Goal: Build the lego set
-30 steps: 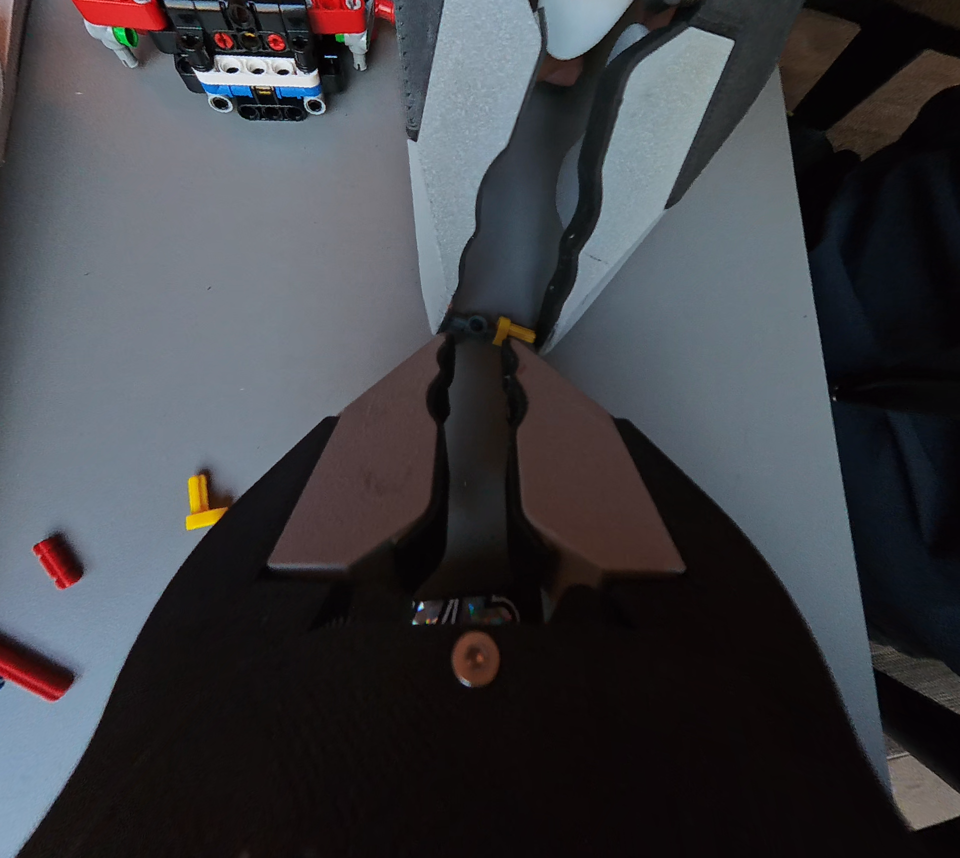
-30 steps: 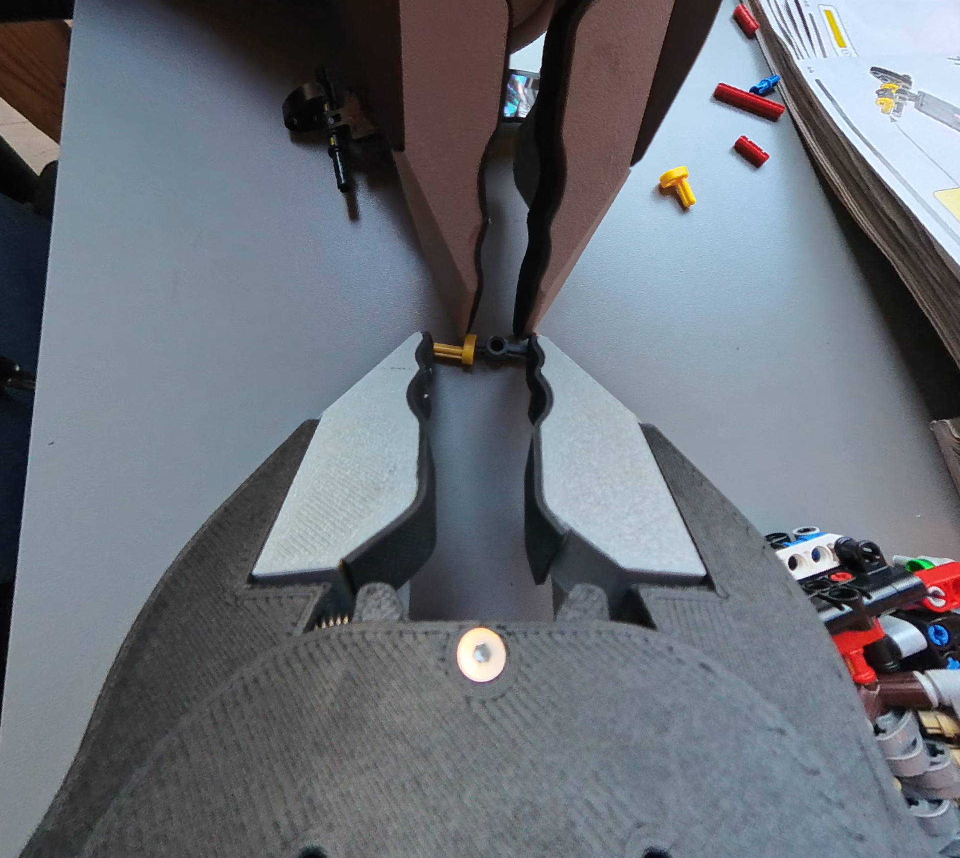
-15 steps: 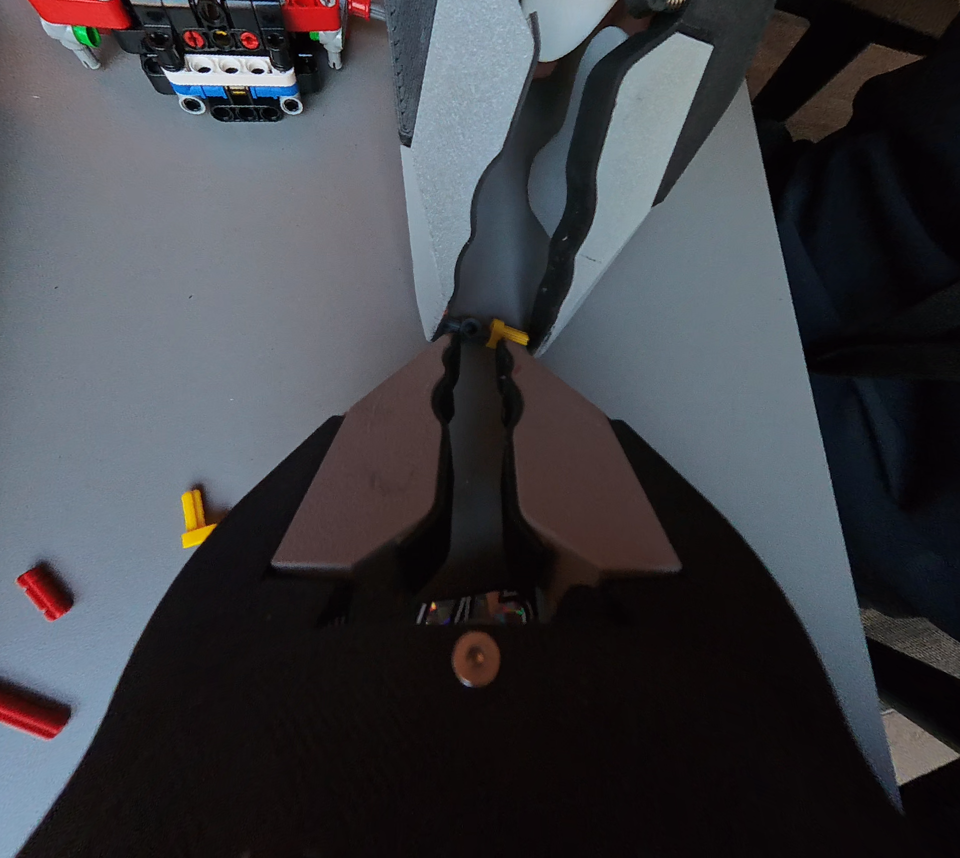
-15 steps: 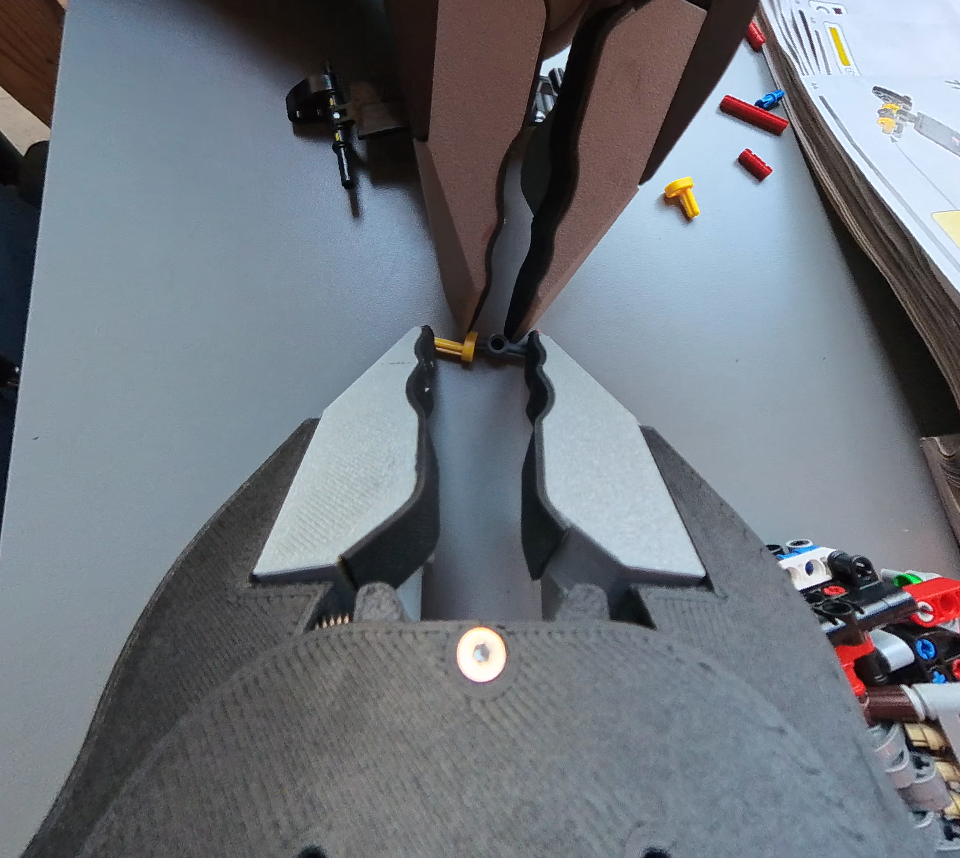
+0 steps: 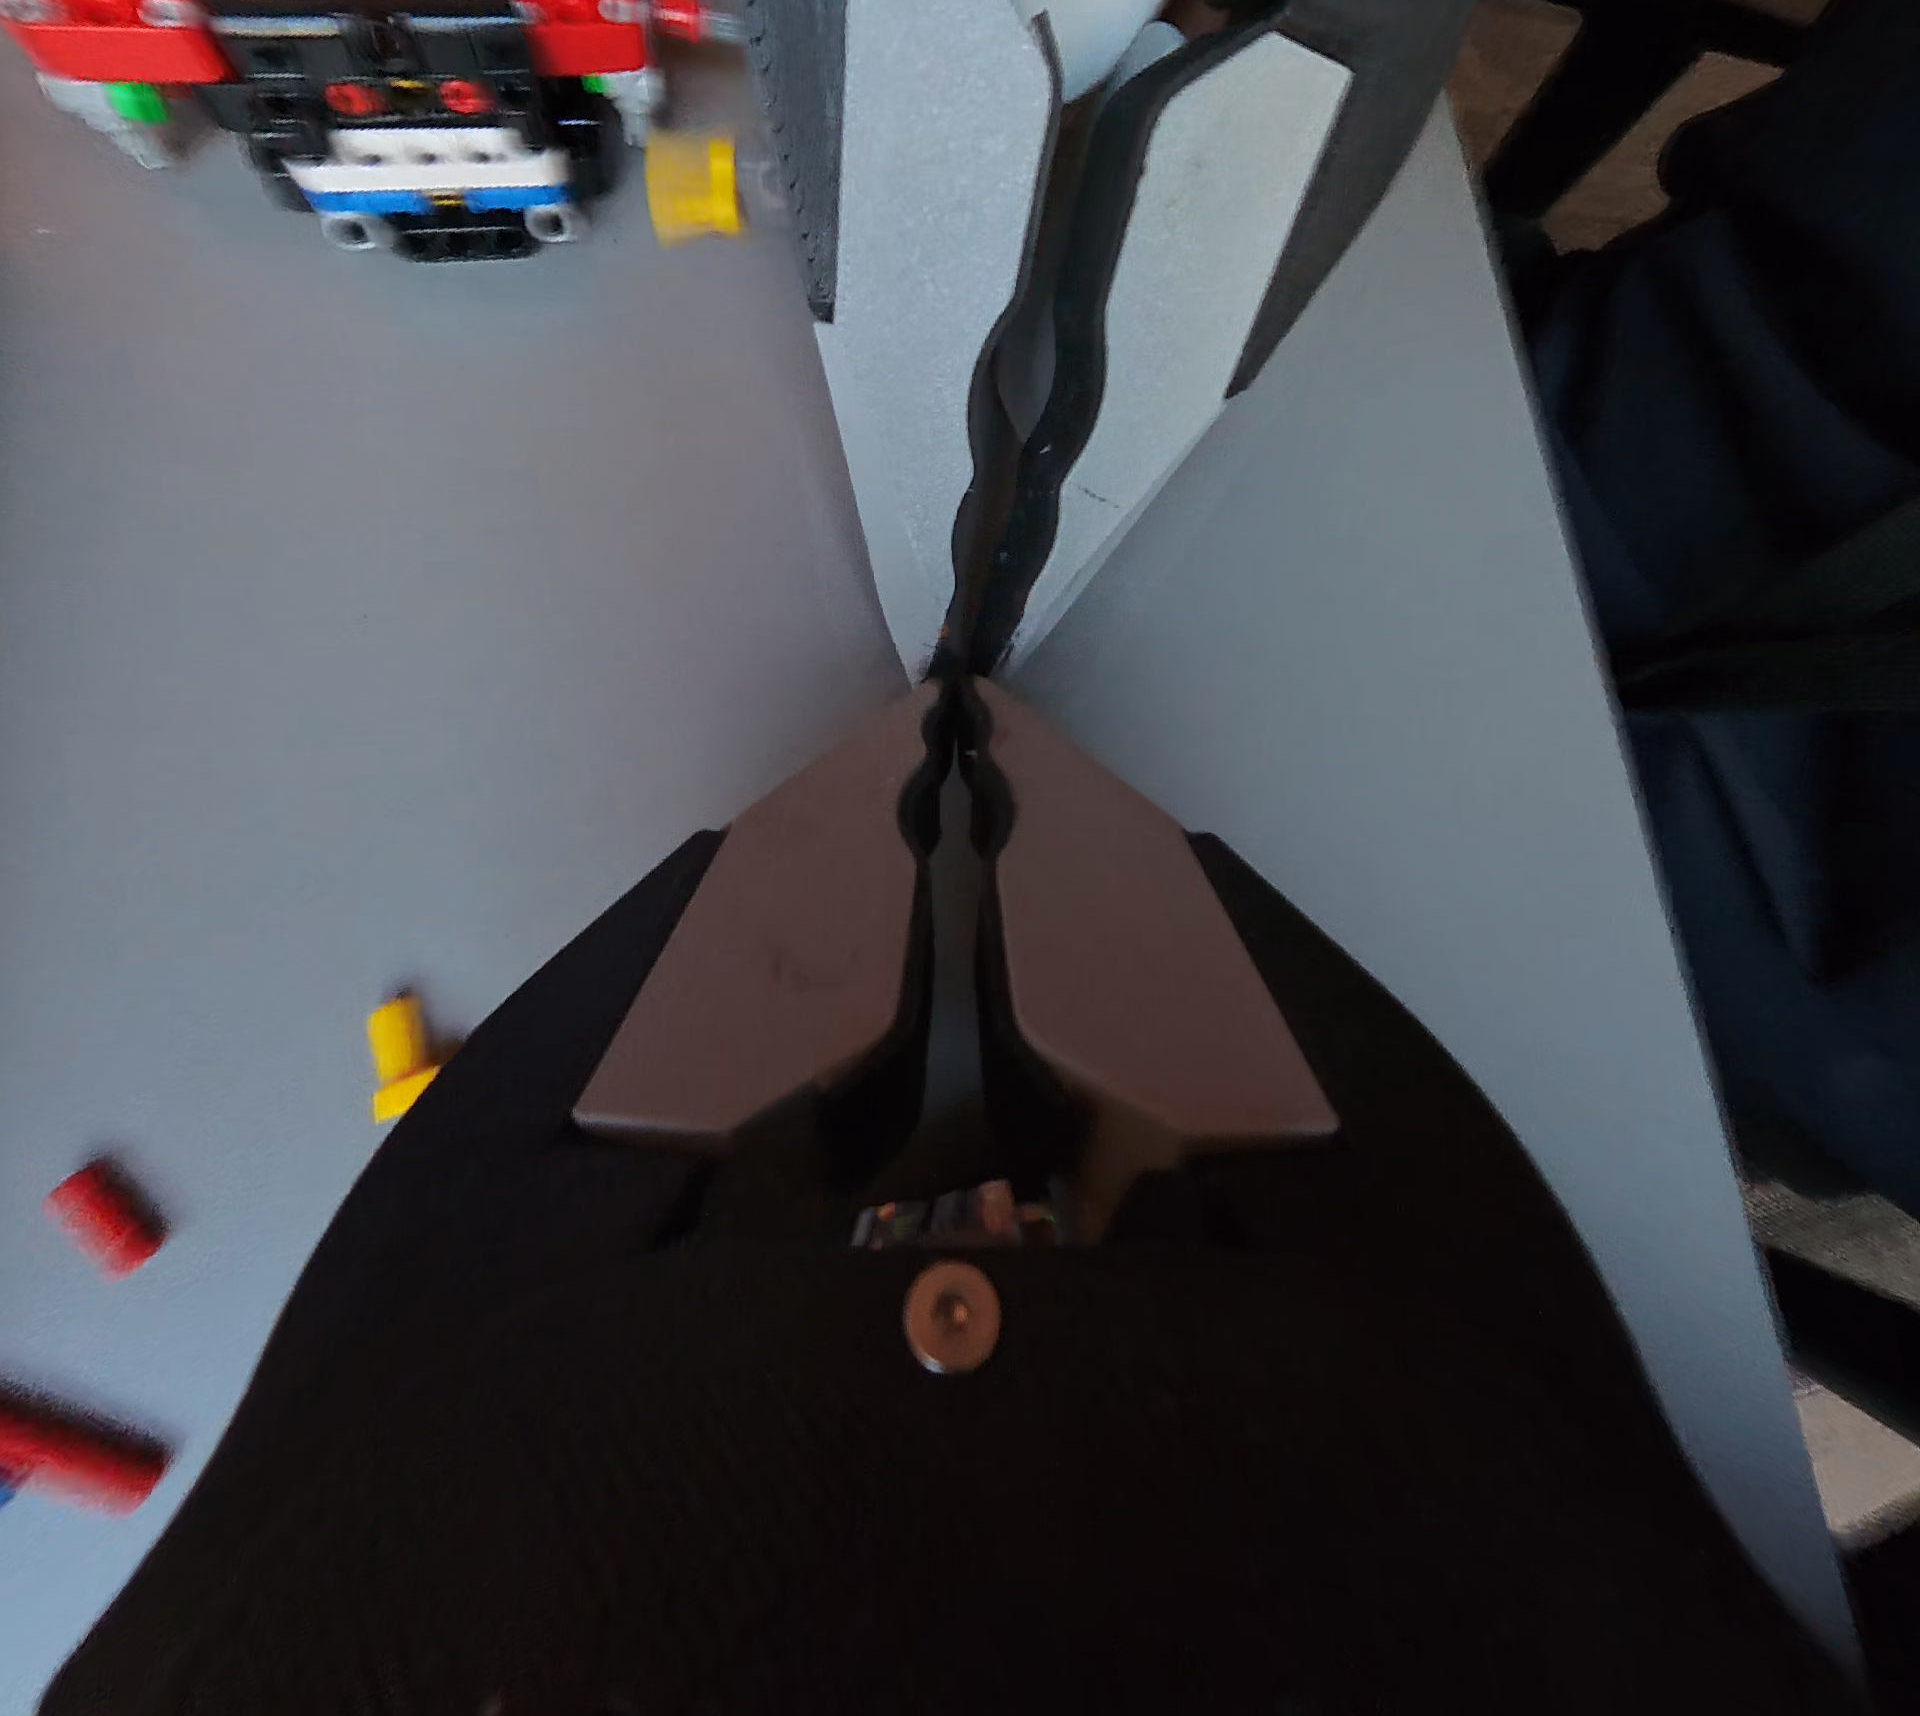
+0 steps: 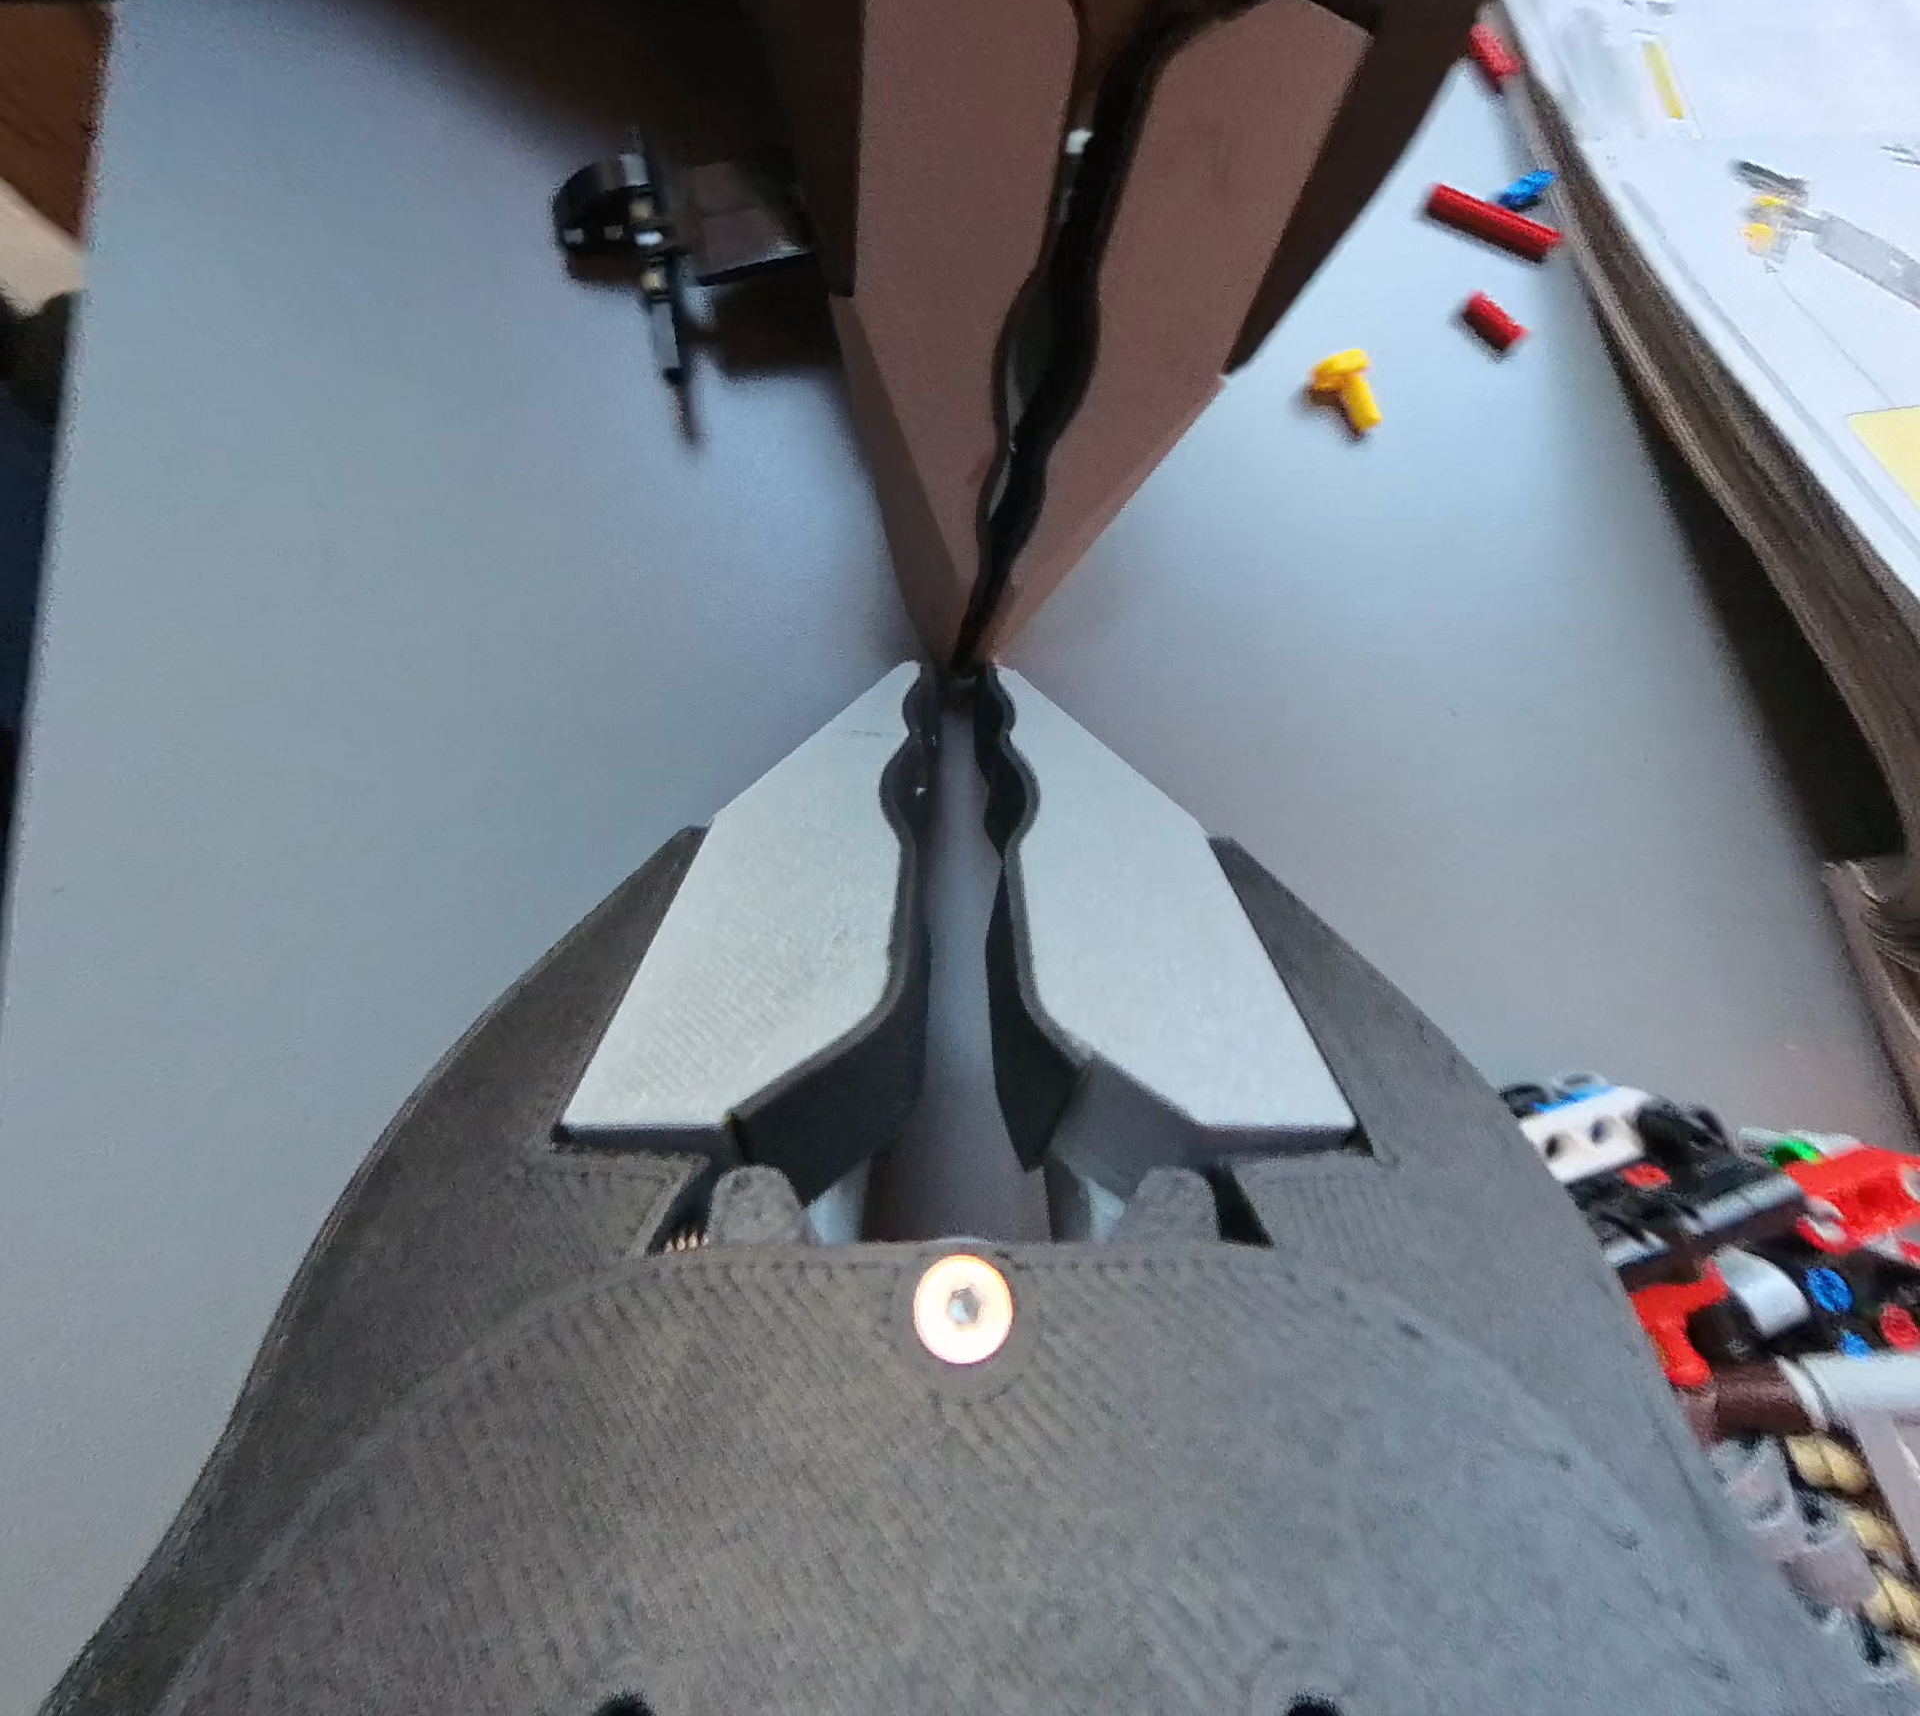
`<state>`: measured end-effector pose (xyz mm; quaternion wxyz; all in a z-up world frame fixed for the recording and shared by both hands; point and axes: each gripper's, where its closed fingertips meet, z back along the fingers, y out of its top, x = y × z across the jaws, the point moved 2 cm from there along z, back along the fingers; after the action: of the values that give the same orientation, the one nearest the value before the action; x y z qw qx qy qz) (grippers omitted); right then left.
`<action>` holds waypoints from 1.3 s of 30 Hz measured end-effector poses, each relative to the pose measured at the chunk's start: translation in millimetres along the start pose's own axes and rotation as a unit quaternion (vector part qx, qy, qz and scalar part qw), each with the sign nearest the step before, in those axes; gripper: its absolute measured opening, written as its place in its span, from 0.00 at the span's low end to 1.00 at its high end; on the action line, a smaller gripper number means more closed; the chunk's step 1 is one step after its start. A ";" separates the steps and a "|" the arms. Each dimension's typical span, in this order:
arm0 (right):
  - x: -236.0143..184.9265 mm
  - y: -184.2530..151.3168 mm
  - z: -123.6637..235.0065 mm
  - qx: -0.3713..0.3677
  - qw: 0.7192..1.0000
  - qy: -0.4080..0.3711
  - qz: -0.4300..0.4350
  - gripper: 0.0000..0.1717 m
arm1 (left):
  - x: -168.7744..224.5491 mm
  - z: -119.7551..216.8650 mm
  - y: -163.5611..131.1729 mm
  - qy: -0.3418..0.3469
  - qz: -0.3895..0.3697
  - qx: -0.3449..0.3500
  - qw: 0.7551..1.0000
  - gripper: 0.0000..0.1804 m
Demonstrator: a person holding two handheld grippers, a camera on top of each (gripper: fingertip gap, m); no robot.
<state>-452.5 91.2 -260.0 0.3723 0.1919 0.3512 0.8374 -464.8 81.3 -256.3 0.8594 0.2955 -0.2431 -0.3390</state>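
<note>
My left gripper [image 5: 956,700], with brown fingers, and my right gripper [image 6: 961,695], with grey fingers, meet tip to tip above the grey table [image 5: 416,575]. The left gripper's pads are pressed together, and it also shows in the right wrist view [image 6: 971,643]. The right gripper's pads are nearly together on a small black connector [image 6: 958,679] at the very tips. A blurred yellow pin [image 5: 691,191] is loose beside the partly built Lego model [image 5: 343,66]. The model also shows in the right wrist view [image 6: 1745,1251].
Another yellow pin [image 5: 400,1053] [image 6: 1345,383], red pins [image 5: 104,1214] [image 6: 1491,222] and a blue pin [image 6: 1524,186] lie loose. An instruction booklet [image 6: 1766,160] lies at the right. A black part [image 6: 623,212] lies behind the left gripper. The table edge [image 5: 1538,627] and a chair are close.
Both grippers closed from holding the yellow-and-black pair between them. The yellow pin left the grasp and now shows blurred near the model. The left pads came fully together.
</note>
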 end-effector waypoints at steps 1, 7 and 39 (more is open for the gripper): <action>6.0 0.4 -0.9 0.000 1.000 -0.020 0.000 0.03 | -7.3 1.0 -0.2 0.020 0.003 0.009 1.000 0.00; 8.6 0.6 -0.1 0.004 1.000 0.017 -0.018 0.04 | -7.5 -2.1 1.3 0.021 0.018 0.008 1.000 0.00; 23.1 -42.2 119.0 0.133 0.945 -0.293 -0.067 0.04 | -28.2 8.6 20.3 0.110 0.040 0.007 0.993 0.10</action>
<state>-377.6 181.7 -208.6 0.4850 0.4524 0.3465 0.6633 -479.7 111.0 -242.7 0.8916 0.3273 -0.1609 -0.2684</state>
